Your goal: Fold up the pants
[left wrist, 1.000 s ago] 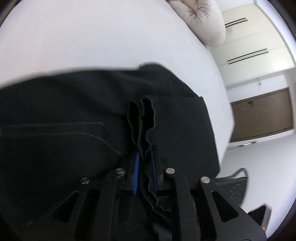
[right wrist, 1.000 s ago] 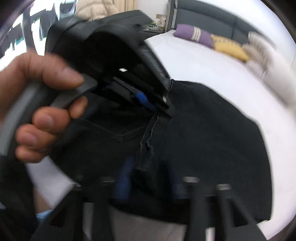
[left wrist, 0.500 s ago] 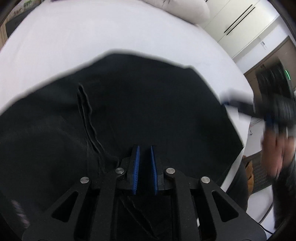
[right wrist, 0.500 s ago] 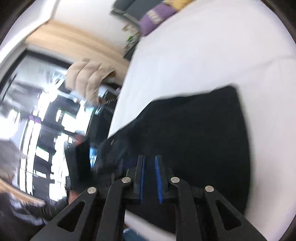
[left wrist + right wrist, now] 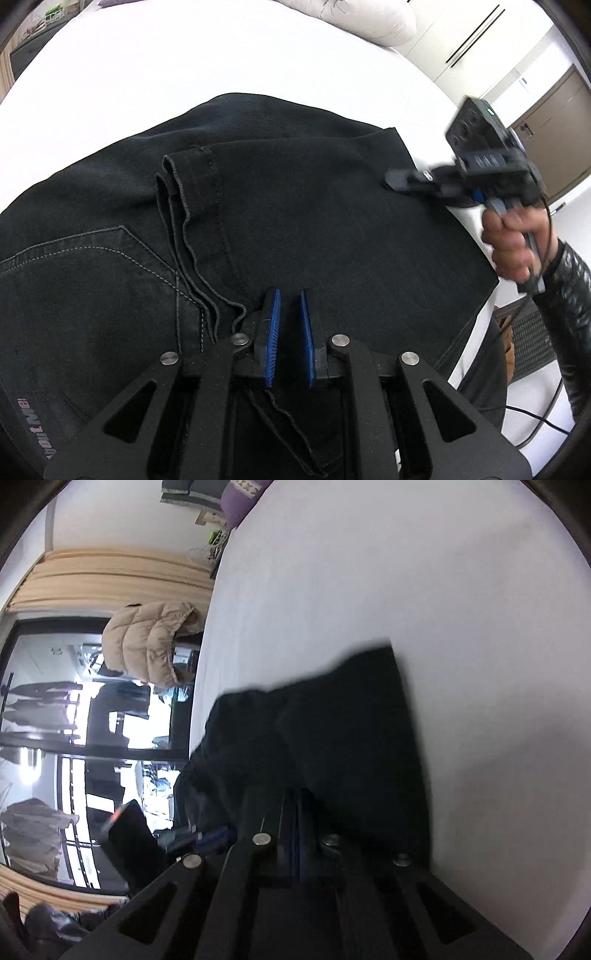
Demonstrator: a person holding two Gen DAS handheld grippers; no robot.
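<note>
The black pants lie folded on the white bed, a hemmed leg end laid over the seat with its back pocket. My left gripper hovers just above the fabric, its blue pads slightly apart and empty. My right gripper rests its tips on the pants' far right part in the left wrist view; in the right wrist view its jaws look shut flat over the dark cloth, with nothing visibly between them.
A pale pillow lies at the head of the bed. Wardrobe doors stand to the right. A beige puffer jacket hangs by the window. A cable trails below my right hand.
Both grippers have let go of the pant leg ends, which now lie flat. The left gripper has opened and lifted. The right gripper has swung to the pants' right part and closed.
</note>
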